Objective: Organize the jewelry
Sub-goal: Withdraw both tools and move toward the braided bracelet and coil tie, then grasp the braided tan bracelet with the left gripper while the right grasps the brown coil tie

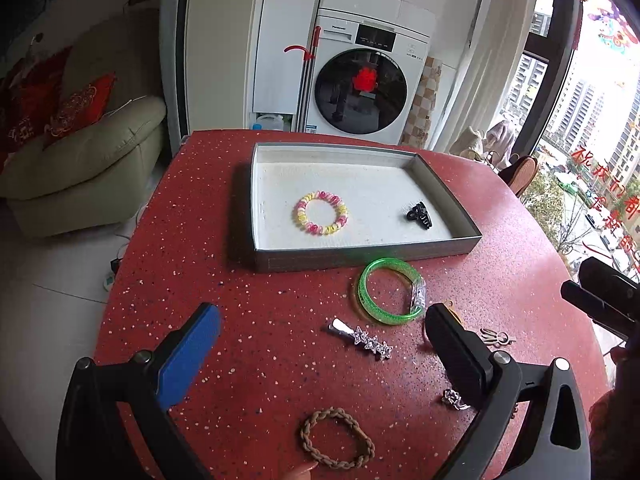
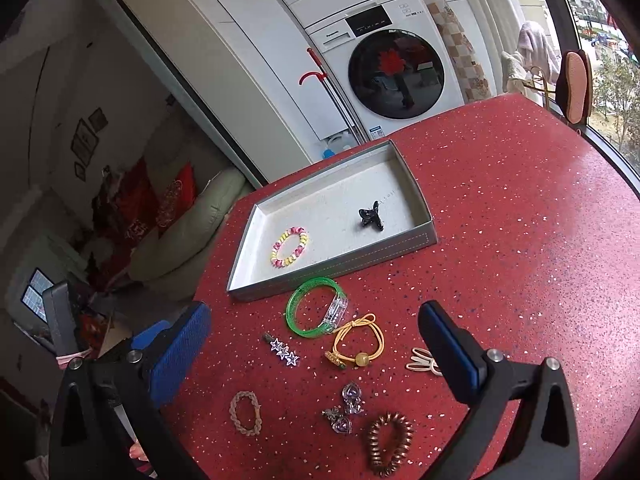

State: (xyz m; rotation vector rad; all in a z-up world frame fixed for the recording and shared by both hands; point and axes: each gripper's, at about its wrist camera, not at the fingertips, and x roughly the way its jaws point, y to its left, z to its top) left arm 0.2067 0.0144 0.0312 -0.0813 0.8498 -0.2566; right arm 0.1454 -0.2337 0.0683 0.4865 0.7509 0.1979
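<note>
A grey tray (image 1: 360,255) (image 2: 430,236) on the red table holds a pink-yellow bead bracelet (image 1: 321,213) (image 2: 289,246) and a black hair claw (image 1: 418,215) (image 2: 371,214). In front of it lie a green bangle (image 1: 389,292) (image 2: 315,312), a star hair clip (image 1: 362,338) (image 2: 282,349), a braided tan hair tie (image 1: 337,438) (image 2: 245,413), a yellow cord tie (image 2: 356,342), heart earrings (image 2: 344,408), a copper coil tie (image 2: 388,442) and a cream clip (image 2: 422,362). My left gripper (image 1: 320,344) is open over the star clip. My right gripper (image 2: 316,354) is open above the loose pieces.
The speckled red table (image 2: 520,240) ends at left beside a beige sofa (image 1: 88,160). A washing machine (image 1: 360,92) stands behind the table. A window runs along the right (image 1: 592,160).
</note>
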